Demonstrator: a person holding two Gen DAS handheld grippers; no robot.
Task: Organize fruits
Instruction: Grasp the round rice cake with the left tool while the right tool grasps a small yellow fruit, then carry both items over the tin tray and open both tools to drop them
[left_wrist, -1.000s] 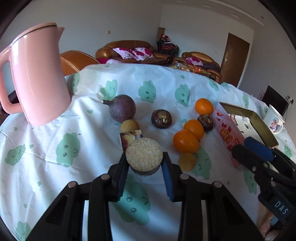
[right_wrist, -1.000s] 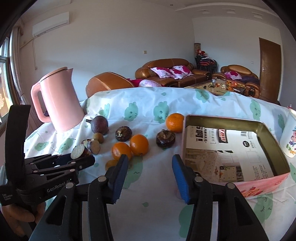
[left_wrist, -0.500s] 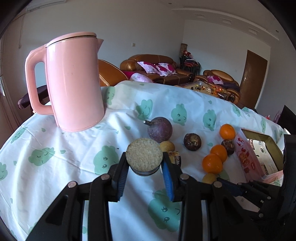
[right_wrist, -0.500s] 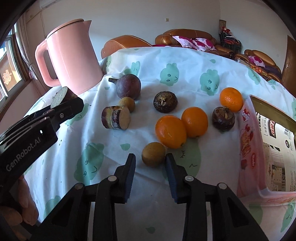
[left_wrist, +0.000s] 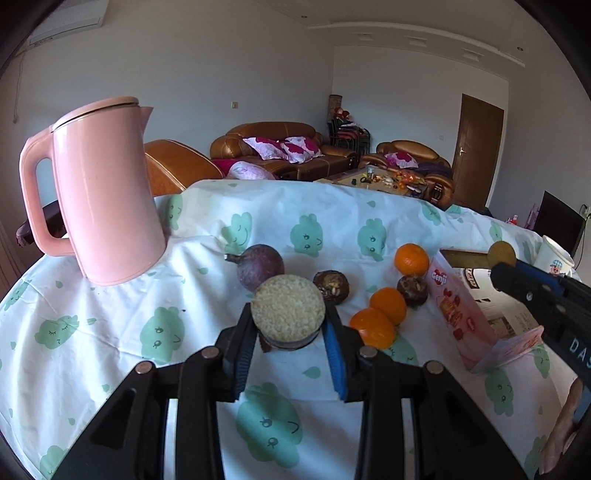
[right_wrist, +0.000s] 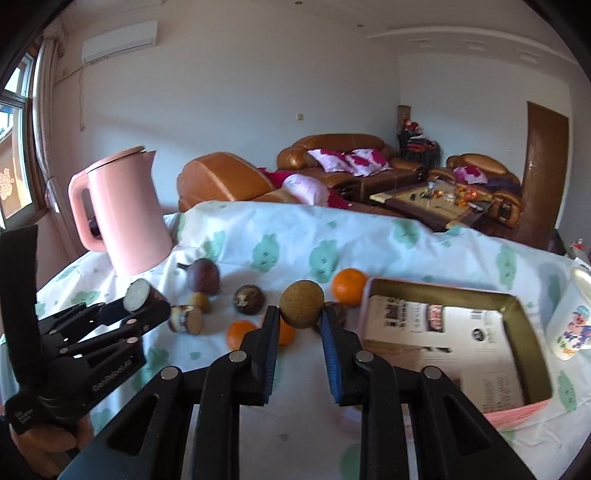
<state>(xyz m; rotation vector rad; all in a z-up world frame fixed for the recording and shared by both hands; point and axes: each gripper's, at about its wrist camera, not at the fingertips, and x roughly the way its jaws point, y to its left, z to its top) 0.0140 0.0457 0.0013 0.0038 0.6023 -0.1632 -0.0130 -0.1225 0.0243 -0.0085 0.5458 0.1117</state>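
A short dark-skinned sugarcane piece (left_wrist: 288, 316) with a pale, grainy cut face sits clamped between the pads of the left gripper (left_wrist: 288, 334), raised off the bench (left_wrist: 110, 332). A small round tan fruit (right_wrist: 301, 303) is pinched in the right gripper (right_wrist: 300, 325), also lifted, near the open pink box (right_wrist: 532, 332). On the bench's cloth lie a purple passion fruit (left_wrist: 260, 266) with its stem pointing left, a second cane piece (right_wrist: 186, 319) on its side, a small tan fruit (right_wrist: 199, 300) beside it, two dark brown wrinkled fruits (left_wrist: 332, 286) (left_wrist: 412, 290), and three oranges: one (left_wrist: 411, 259) farther back by the box, two (left_wrist: 388, 304) (left_wrist: 373, 331) touching nearer the front.
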